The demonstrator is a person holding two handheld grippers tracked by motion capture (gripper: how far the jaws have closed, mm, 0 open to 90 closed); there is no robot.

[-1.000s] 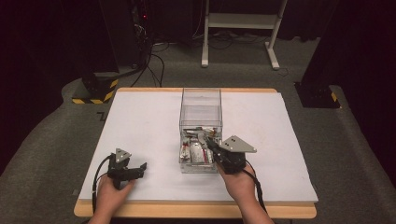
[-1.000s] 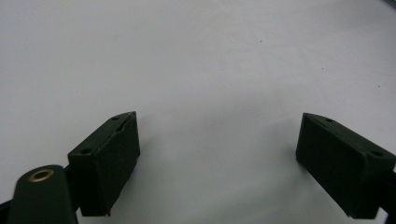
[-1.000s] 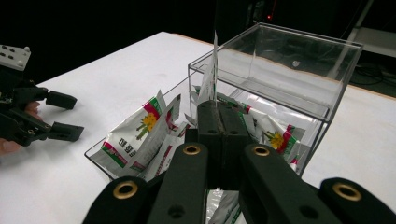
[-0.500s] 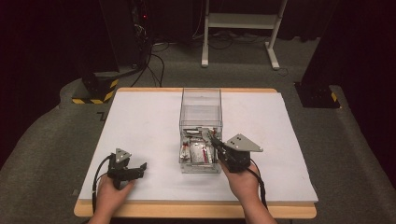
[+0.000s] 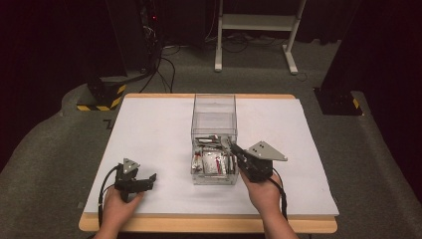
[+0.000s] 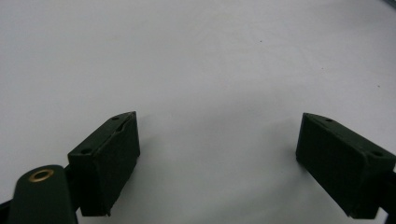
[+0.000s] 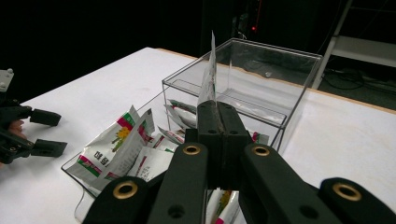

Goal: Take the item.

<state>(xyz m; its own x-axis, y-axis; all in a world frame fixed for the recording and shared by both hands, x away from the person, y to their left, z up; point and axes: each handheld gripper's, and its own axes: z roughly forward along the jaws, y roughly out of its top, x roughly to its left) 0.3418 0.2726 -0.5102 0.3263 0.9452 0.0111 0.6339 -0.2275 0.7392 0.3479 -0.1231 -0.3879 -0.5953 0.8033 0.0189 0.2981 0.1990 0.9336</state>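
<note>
A clear plastic box [image 5: 214, 97] stands mid-table, and its low front tray [image 5: 213, 182] holds several white sachets [image 5: 211, 162] printed in red and green. Over the tray's right side, my right gripper [image 5: 230, 145] is shut on one sachet. In the right gripper view this sachet [image 7: 209, 77] stands edge-on and upright from the closed jaws [image 7: 218, 113], above the loose sachets [image 7: 120, 140]. My left gripper [image 5: 147, 181] rests on the white tabletop at the front left. It is open, with nothing between its jaws [image 6: 231, 163], and it appears again, far left, as the left gripper [image 7: 44, 130].
A white sheet [image 5: 159, 134] covers the table, with a wooden edge [image 5: 209, 225] along the front. Beyond the table are a dark floor, cables and a white stand [image 5: 254, 30]. Bare white surface lies on both sides of the box.
My right gripper has shifted slightly to the right, still holding the sachet over the tray. The left gripper has stayed put.
</note>
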